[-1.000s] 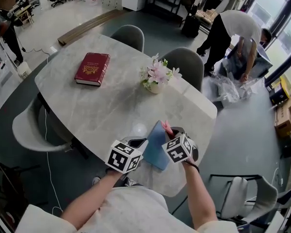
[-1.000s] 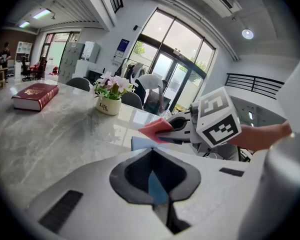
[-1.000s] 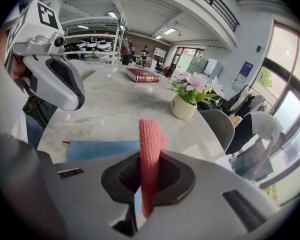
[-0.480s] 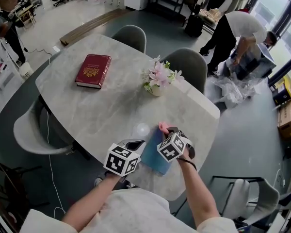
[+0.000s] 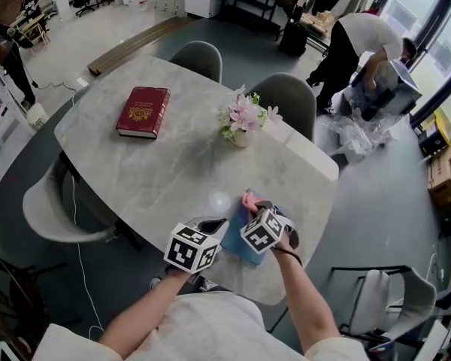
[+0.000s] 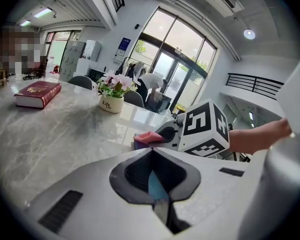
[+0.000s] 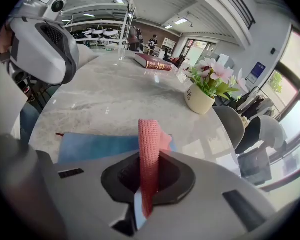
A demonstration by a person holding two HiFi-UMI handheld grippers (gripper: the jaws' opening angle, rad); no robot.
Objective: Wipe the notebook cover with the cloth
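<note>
Toward the table's (image 5: 158, 168) far left end lies a red book (image 5: 143, 111), flat and well apart from everything else.

At the near edge my left claw (image 6: 155, 186) is clamped on the notebook (image 7: 97, 146). A thin blue sliver of its edge sits pinched between the closed jaws. The notebook lies flat on the table, blue cover up, just inside the near edge.

Beyond it, toward the far edge, a pot of flowers (image 5: 243, 116) stands upright, apart from the notebook.

My right claw (image 7: 146, 189) sits just beside the left one, over the notebook's right part. It grips the cloth (image 7: 149, 149), a pink knitted strip squeezed between the jaws and sticking out ahead of them. The cloth's free end reaches over the far side of the blue cover. I cannot tell whether it touches the cover.

Off the table at the far right, a person (image 5: 361, 43) stands bent over on the floor.
</note>
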